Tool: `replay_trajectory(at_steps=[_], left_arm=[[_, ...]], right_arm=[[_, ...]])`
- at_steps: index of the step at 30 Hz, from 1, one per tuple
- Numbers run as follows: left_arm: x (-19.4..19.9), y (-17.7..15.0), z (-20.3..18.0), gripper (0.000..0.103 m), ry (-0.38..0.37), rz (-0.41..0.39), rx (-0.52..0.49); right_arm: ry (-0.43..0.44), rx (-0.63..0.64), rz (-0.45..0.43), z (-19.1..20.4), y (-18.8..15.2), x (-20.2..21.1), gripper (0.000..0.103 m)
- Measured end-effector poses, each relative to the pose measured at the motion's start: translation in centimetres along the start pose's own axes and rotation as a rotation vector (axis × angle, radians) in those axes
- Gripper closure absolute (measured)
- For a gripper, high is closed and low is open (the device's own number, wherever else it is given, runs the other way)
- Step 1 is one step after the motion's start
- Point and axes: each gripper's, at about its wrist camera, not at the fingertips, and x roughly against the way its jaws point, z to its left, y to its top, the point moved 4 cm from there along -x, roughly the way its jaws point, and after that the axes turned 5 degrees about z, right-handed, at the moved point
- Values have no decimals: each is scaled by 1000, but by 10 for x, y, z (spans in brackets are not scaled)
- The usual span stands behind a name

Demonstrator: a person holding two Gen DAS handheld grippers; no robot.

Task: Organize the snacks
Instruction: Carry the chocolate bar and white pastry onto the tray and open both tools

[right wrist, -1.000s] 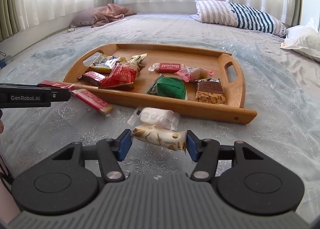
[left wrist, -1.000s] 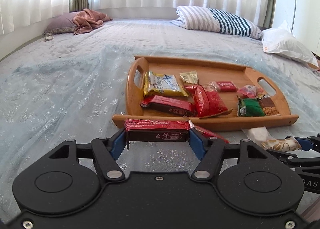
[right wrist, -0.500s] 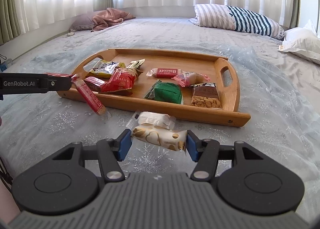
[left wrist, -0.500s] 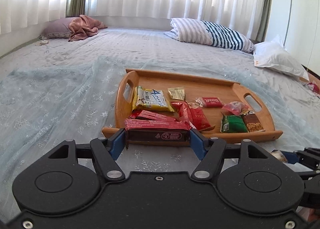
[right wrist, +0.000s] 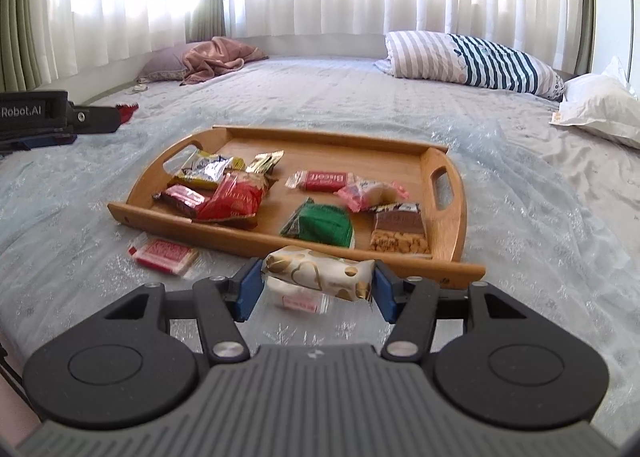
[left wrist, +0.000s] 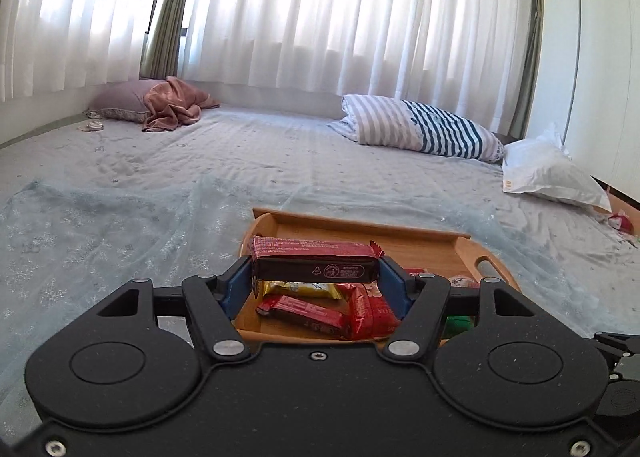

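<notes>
Carrying a dark red chocolate bar point(left wrist: 314, 262) crosswise between its blue pads, the left gripper point(left wrist: 315, 281) hangs above the near left part of the wooden tray point(right wrist: 448, 213); the right gripper point(right wrist: 316, 289) is clamped on a cream packet with gold hearts point(right wrist: 320, 273), low over the bedspread point(right wrist: 540, 217) just in front of the tray's near rim; two more snacks lie off the tray, a small red-and-white packet point(right wrist: 164, 255) beside the rim and a clear-wrapped one point(right wrist: 300, 299) under the right gripper. Risks (judged, not seen): the bar is held only by its ends, so a slack grip could let it swivel and drop short; released above the piled red wrappers point(right wrist: 234, 199), it may slide onto the bedspread; the packet could snag the rim.
</notes>
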Motion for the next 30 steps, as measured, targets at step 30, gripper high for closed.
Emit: replay_trajectory(at_steps=[30], left_arm=[[-107,25,-14,38,-7,101,-70]], right_arm=[[-36,-50,-62,-57,80,-71,40]])
